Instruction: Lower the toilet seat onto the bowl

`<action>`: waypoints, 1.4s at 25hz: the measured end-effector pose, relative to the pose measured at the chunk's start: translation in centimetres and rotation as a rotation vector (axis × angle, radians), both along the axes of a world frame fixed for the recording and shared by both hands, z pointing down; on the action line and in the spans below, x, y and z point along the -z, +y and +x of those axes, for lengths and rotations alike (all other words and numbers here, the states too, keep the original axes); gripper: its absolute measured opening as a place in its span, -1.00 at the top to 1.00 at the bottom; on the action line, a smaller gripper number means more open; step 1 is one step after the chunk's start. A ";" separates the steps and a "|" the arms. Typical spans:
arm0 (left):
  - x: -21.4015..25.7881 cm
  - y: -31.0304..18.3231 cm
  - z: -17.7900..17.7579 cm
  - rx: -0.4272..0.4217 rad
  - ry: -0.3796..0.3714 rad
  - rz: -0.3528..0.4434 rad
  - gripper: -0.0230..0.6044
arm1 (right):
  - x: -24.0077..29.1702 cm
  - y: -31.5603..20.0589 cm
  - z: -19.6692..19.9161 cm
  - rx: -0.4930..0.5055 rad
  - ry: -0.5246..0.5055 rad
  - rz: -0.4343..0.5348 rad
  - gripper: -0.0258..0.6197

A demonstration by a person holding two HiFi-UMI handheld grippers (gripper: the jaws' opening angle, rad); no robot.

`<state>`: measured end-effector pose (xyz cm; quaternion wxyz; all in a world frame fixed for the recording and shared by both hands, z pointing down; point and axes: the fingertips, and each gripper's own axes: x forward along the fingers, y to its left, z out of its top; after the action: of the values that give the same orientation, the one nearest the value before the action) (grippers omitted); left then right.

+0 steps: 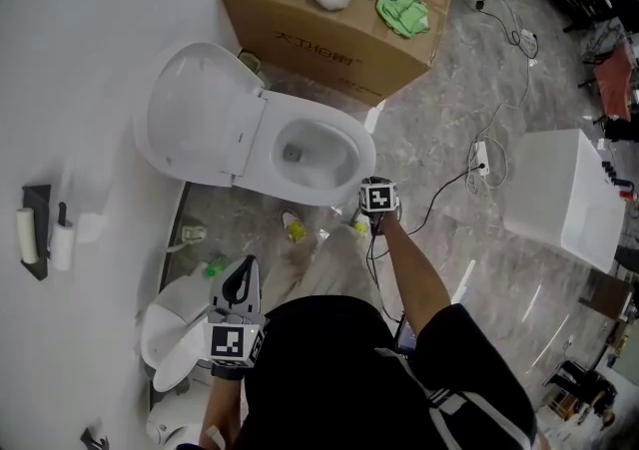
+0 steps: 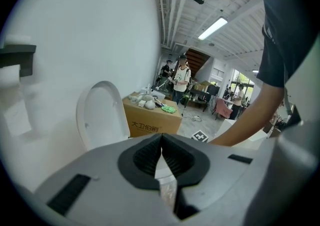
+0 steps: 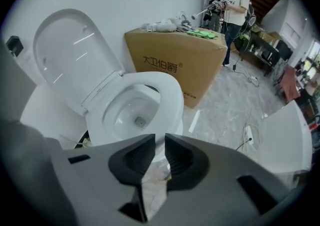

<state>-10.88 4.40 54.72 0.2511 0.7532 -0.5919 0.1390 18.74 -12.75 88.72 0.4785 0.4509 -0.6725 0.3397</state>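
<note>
The white toilet stands against the wall with its lid (image 1: 195,117) (image 3: 70,52) raised. Its seat ring (image 1: 334,187) (image 3: 172,94) lies flat on the bowl (image 1: 300,151). My right gripper (image 1: 375,213) (image 3: 160,142) hangs just off the bowl's front rim, pointing steeply down. Its jaws stand a narrow gap apart, with nothing between them and touching nothing. My left gripper (image 1: 243,280) (image 2: 161,139) is held back near my body, shut on nothing and aimed toward the toilet's lid (image 2: 100,115).
A cardboard box (image 1: 329,29) with brushes and cloths on top stands behind the bowl. Small bottles (image 1: 295,228) lie on the floor beside its base. A power strip with cables (image 1: 482,159) and a white cabinet (image 1: 569,194) are at right. More white ceramic pieces (image 1: 170,333) sit lower left.
</note>
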 end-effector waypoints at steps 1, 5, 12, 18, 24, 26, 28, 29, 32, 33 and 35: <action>-0.1 0.1 0.1 -0.003 -0.001 -0.007 0.89 | -0.2 0.0 0.2 -0.004 0.000 -0.003 0.75; -0.7 0.4 0.2 -0.002 0.002 -0.030 0.89 | -1.4 0.1 0.8 -0.025 -0.001 -0.009 0.75; -1.4 -0.7 2.0 -0.056 -0.011 -0.030 0.89 | -3.1 0.5 1.2 -0.054 -0.001 0.029 0.79; -1.5 -0.9 3.2 -0.034 0.014 -0.029 0.89 | -4.9 0.7 1.4 -0.059 0.005 0.032 0.80; -2.7 -0.9 4.0 -0.057 0.002 -0.071 0.89 | -6.6 0.9 1.9 -0.065 -0.009 0.006 0.80; -2.8 -0.9 4.2 -0.062 0.003 -0.073 0.89 | -7.1 1.2 2.0 -0.075 -0.011 -0.003 0.81; -3.0 -0.9 4.3 -0.064 0.004 -0.079 0.89 | -7.6 1.2 2.0 -0.077 -0.013 -0.012 0.81; -3.2 -0.9 4.4 -0.065 0.005 -0.083 0.89 | -7.9 1.0 2.1 -0.076 -0.015 -0.013 0.81; -3.8 -0.6 4.6 -0.067 0.006 -0.094 0.89 | -8.7 0.8 2.2 -0.075 -0.013 -0.013 0.82; -4.0 -0.4 4.7 -0.064 0.008 -0.101 0.89 | -9.0 0.9 2.2 -0.076 -0.012 -0.016 0.82; -4.3 -0.2 4.7 -0.058 0.012 -0.118 0.89 | -9.6 1.1 2.3 -0.087 -0.013 -0.024 0.82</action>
<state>-6.14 4.21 59.07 0.2945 0.7548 -0.5590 0.1763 21.03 -11.65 98.37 0.4644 0.4719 -0.6510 0.3711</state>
